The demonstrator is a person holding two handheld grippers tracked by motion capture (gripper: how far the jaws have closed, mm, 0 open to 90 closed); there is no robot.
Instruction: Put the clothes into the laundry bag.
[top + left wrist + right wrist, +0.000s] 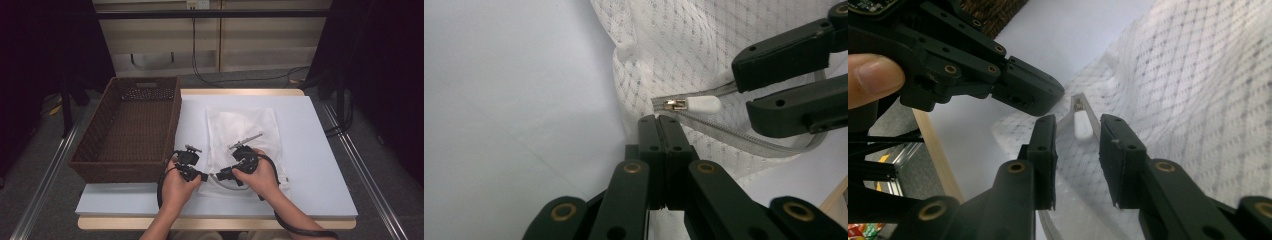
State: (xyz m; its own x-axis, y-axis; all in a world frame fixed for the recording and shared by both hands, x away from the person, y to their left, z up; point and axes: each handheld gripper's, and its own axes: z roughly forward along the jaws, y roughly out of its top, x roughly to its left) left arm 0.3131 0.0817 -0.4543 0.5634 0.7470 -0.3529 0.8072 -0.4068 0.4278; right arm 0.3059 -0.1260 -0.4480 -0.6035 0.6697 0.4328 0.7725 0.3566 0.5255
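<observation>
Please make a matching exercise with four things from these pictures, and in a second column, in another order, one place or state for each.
Things:
1. left gripper
2. right gripper
3. wicker basket
4. zipper pull

Places or states:
a. white tab at the corner of the mesh bag
b. jaws apart, one on each side of the white tab
c. jaws closed together
d. at the left edge of the table

Pairs: 1-c, 2-b, 3-d, 4-a

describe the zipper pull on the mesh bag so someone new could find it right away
On the pale blue table top, right of the brown wicker basket, lies a white mesh bag. Along its near edge runs a grey zipper. The zipper pull is the small smooth white tab on a brass slider, unlike the netted fabric around it.
</observation>
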